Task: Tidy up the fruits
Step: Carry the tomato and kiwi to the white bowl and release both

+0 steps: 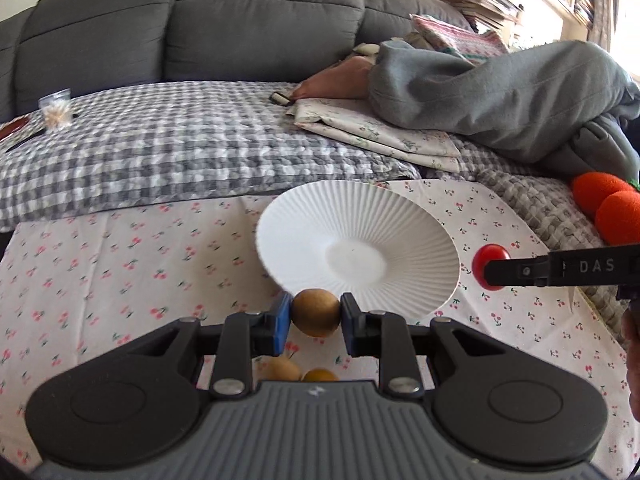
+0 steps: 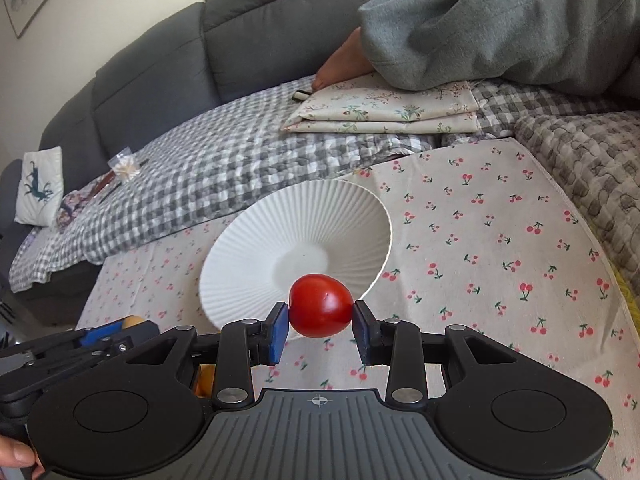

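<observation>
Glossy red tomato (image 2: 320, 306), soft-skinned, pinched across its middle by right hand-held gripper (image 2: 321, 322); small brown round fruit (image 1: 316, 312), firmer-looking, clamped in left hand-held gripper (image 1: 316, 318).

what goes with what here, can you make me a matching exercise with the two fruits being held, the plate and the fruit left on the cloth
Things:
1. brown round fruit
2. red tomato
3. white ribbed plate
4. two brownish fruits

Descriptions:
A. empty, on the cherry-print cloth
B. between the jaws of the right gripper
C. lying on the cloth below the left gripper
D. between the jaws of the left gripper

Pairs: 1-D, 2-B, 3-A, 4-C
</observation>
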The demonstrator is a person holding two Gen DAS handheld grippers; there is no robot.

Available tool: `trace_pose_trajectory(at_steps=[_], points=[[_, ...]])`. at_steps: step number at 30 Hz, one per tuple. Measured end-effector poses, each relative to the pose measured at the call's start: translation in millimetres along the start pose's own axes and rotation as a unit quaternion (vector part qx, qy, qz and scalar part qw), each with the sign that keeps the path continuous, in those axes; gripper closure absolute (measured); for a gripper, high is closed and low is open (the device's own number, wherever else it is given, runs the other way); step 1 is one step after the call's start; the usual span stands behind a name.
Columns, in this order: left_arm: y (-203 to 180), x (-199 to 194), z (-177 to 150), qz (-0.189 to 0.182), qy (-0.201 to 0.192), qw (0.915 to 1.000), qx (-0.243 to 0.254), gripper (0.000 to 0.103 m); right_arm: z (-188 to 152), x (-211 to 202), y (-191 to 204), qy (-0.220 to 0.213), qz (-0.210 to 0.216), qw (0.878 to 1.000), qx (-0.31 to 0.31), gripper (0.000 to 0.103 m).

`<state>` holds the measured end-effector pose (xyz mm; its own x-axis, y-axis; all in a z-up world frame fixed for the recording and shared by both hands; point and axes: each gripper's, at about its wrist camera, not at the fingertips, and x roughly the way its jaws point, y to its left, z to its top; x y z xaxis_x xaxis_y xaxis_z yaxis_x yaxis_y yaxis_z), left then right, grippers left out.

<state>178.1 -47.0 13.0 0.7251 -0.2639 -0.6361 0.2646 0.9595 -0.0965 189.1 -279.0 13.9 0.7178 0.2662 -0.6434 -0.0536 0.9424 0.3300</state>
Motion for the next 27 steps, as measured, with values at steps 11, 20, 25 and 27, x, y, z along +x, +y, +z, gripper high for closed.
trace_pose_trajectory(at_steps=[11,20,25,27], points=[[-22.1,64.7,14.2,-0.009,0.008,0.9994,0.032,0.079,17.3,42.6,1.7,0.007,-0.012,1.0,-0.015,0.069],[-27.4,87.3,9.7,-0.008,0.017,0.9973,0.071,0.079,14.6,66.3,1.3,0.018,-0.025,0.999,-0.038,0.069],[-27.0,91.5,9.0,-0.004,0.017,0.9966,0.081,0.079,11.9,74.8,7.5,0.02,-0.029,0.998,-0.055,0.069],[-26.8,93.8,8.2,-0.004,0.019,0.9965,0.082,0.079,10.5,78.5,9.3,0.022,-0.031,0.997,-0.061,0.069]])
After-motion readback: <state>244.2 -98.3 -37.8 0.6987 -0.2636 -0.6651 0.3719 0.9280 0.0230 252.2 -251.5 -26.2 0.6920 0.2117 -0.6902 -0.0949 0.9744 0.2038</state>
